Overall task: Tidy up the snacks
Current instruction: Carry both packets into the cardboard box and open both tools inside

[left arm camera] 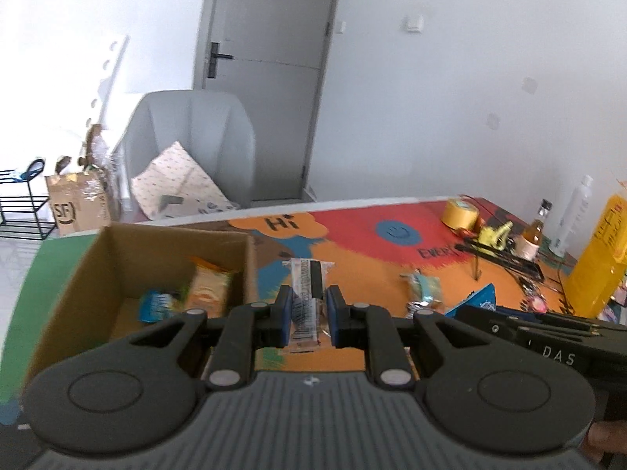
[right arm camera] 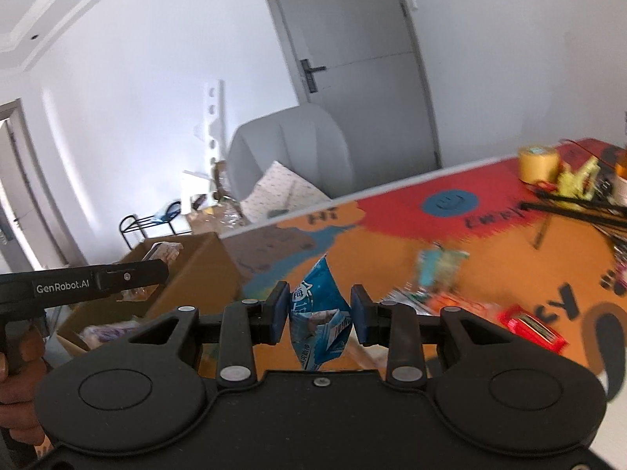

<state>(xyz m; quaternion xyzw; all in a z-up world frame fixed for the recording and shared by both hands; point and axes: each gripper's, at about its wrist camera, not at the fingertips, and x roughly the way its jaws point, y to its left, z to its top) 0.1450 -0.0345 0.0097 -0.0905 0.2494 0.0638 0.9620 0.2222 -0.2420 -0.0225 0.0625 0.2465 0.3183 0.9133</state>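
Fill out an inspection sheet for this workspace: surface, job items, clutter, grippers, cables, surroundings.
Surface: table with a bright orange, red and blue printed cover.
Job's things: open cardboard box at the table's left end, an orange packet and a blue packet inside; loose snacks on the cover.
Clutter: yellow tape roll, small bottle, white bottle, yellow bag at the right end.
Grippers: left gripper shut on a clear-wrapped bar; right gripper shut on a blue pouch.
Cables: dark cords near the bottles, blurred.
Surroundings: grey door, grey armchair, black rack.
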